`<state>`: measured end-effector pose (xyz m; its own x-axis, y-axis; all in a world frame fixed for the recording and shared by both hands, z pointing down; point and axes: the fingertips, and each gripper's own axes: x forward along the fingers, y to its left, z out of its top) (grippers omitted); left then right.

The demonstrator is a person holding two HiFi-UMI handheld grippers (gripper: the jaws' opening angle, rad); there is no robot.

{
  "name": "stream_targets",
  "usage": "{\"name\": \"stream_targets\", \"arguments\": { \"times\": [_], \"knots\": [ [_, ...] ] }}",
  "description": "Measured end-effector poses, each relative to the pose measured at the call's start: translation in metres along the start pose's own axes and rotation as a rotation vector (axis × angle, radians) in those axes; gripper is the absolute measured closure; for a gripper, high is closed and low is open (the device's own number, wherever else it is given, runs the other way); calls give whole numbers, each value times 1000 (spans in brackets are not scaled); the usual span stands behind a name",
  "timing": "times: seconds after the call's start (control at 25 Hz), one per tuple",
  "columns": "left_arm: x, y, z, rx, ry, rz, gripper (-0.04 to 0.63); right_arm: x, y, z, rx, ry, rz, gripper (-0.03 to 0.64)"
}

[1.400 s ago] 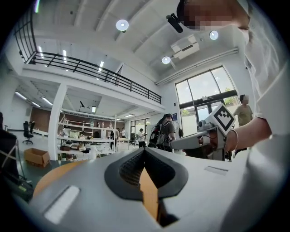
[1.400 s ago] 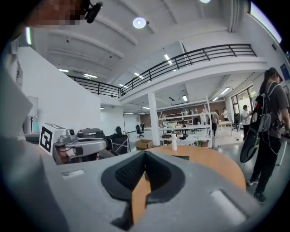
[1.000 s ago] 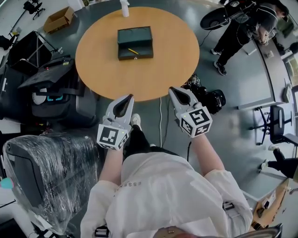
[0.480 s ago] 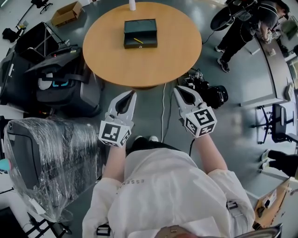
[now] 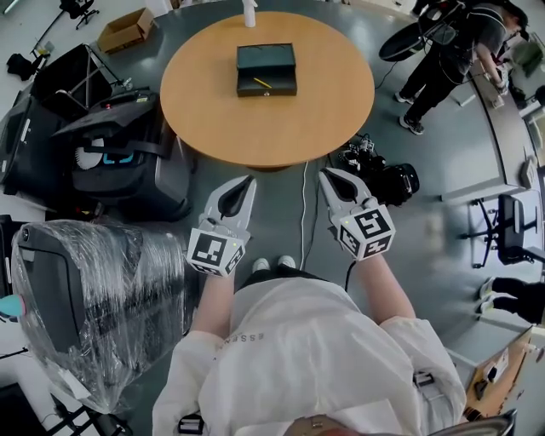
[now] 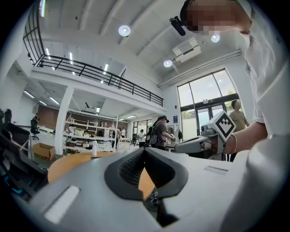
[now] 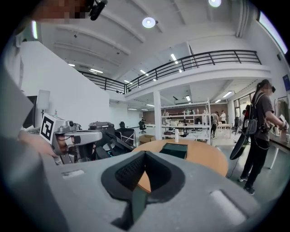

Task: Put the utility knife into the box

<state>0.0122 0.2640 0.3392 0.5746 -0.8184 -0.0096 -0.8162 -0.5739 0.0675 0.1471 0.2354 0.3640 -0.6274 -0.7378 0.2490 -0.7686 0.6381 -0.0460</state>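
The person stands back from the round wooden table (image 5: 281, 128), both bare forearms stretched forward out of white sleeves. The left gripper (image 5: 249, 180) and the right gripper (image 5: 325, 173) are held side by side over the grey floor, short of the table's near edge. Their noses point toward the table and lean slightly toward each other. Each carries its marker cube at the rear, close to the wrist.

In the left gripper view the two dark pads meet at the tip with nothing between them. The right gripper view shows the same: jaws pressed together and empty.

The dark box (image 5: 266, 70) lies open on the far half of the table, well apart from both grippers. The utility knife (image 5: 262, 83), seen only as a thin yellow sliver, lies inside the box's nearer half, slightly tilted. A white bottle (image 5: 249, 13) stands at the table's far edge, just beyond the box.

To the left of the person sits a chair wrapped in clear plastic (image 5: 85, 298). At the upper right another person in dark clothes (image 5: 451, 51) stands on the floor, bent over a desk.
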Motion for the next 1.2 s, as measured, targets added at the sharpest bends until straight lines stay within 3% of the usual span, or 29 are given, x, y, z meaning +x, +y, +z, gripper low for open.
{"name": "stream_targets", "arguments": {
  "times": [1.2],
  "knots": [
    [-9,37,15,27,-34,9,586,26,32,2,1,13,17,624]
  ]
}}
